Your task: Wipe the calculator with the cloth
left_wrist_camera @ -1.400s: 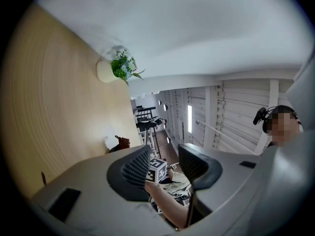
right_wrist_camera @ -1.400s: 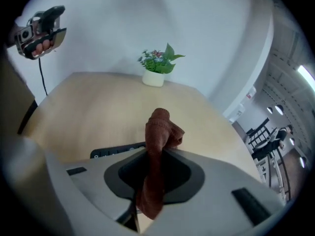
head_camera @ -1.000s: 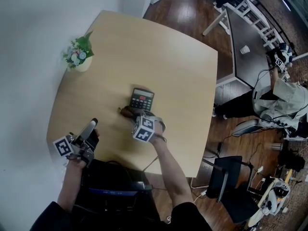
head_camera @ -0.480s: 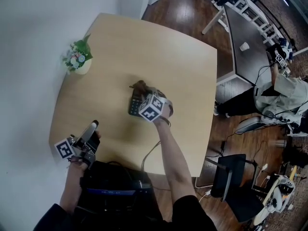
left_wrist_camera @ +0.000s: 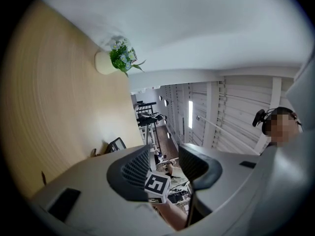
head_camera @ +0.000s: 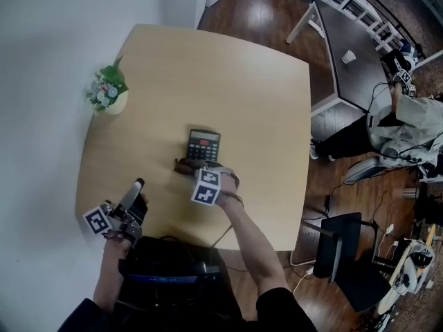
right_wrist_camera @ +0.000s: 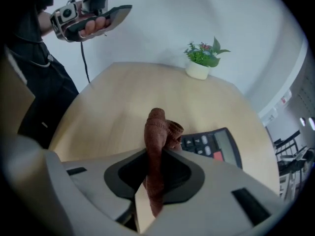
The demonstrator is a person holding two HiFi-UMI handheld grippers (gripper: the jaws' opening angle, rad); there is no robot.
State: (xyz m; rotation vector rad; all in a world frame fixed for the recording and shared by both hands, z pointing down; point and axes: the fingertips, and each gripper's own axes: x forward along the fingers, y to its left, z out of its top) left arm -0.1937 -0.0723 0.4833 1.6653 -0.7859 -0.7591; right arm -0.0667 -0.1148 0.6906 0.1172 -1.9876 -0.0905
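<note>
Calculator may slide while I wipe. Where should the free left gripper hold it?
Probably pinch the calculator across its two long edges at the display end, coming from above on its left. It lies flat and thin, and the right gripper with the cloth crowds the near end.

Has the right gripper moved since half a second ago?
Yes. The right gripper covered the calculator then; now it is pulled back toward the person, at its near edge.
</note>
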